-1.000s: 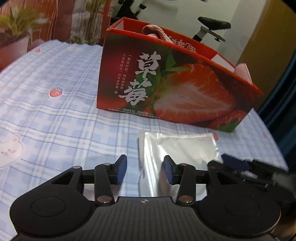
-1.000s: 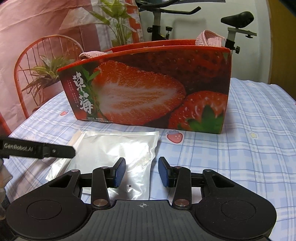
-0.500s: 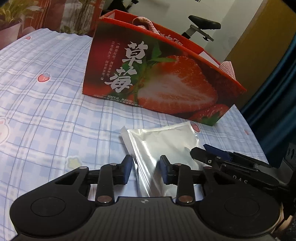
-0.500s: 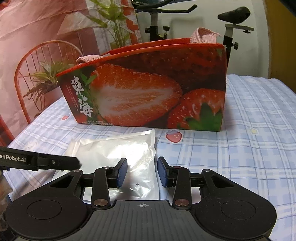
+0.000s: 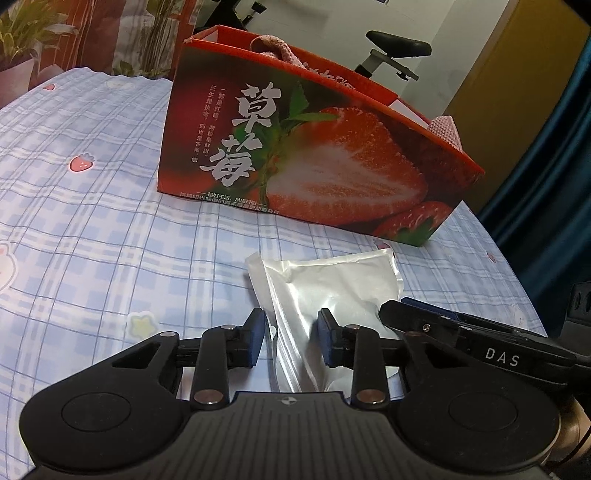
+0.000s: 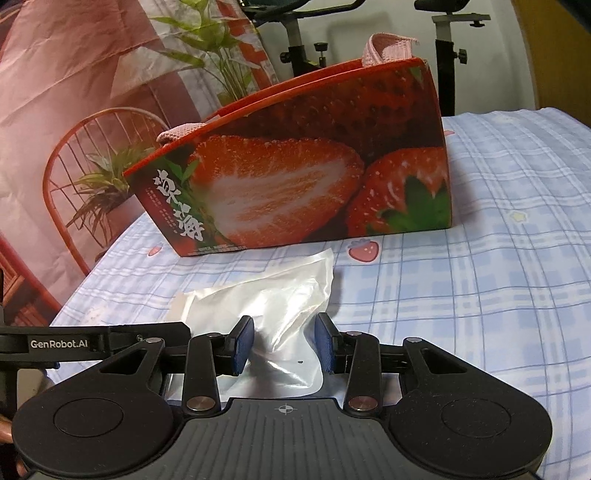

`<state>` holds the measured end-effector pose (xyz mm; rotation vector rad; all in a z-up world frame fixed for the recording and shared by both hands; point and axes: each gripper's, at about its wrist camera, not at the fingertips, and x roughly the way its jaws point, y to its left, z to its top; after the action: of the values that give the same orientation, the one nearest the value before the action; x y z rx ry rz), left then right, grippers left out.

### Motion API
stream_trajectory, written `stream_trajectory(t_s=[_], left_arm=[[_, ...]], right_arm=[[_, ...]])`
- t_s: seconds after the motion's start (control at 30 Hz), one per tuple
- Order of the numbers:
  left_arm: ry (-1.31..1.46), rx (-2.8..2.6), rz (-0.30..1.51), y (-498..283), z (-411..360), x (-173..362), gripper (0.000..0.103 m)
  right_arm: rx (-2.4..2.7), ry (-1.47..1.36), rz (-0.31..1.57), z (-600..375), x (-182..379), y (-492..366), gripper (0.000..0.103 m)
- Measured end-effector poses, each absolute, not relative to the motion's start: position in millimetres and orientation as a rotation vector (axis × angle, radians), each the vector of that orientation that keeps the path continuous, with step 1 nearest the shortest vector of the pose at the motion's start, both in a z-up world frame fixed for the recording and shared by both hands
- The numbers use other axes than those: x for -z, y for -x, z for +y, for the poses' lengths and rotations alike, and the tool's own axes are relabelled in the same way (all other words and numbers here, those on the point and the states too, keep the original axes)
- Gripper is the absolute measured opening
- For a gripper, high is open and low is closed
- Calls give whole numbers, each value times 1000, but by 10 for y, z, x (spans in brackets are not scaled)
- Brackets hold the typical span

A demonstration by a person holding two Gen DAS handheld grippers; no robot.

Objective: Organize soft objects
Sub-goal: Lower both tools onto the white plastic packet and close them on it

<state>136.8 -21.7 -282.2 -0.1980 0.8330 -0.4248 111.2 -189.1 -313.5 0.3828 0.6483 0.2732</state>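
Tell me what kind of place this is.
Most likely a room in a home: a table under a checked strawberry-print tablecloth, an exercise bike behind it, and potted plants beside a red wire chair.

Left wrist view: low over the checked tablecloth (image 5: 92,229), close in, looking forward and down along its own fingers (image 5: 255,341) toward the strawberry box (image 5: 314,158), seen from its lettered end. Right wrist view: same low, near height, tilted down less steeply, facing the box (image 6: 295,184) from the other end. The 2 views share the box, the clear pouch (image 5: 332,291) (image 6: 266,299) and each other's gripper arm at frame edge.
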Motion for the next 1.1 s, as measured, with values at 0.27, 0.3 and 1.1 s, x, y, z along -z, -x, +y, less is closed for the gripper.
stream_trajectory(t_s=[0.27,0.3,1.1], left_arm=[[168,412,816,-1324,-226,2778,28],[169,414,811,-1316,-217,2767,25],[146,358,829,-1298,-129,2791,11]], right_arm=[[-240,-321,648,-1794,3092,-1065,21],[-240,-315,646,-1780,3086,-1059,20],[-236,-243,666,-1710,3076,-989,17]])
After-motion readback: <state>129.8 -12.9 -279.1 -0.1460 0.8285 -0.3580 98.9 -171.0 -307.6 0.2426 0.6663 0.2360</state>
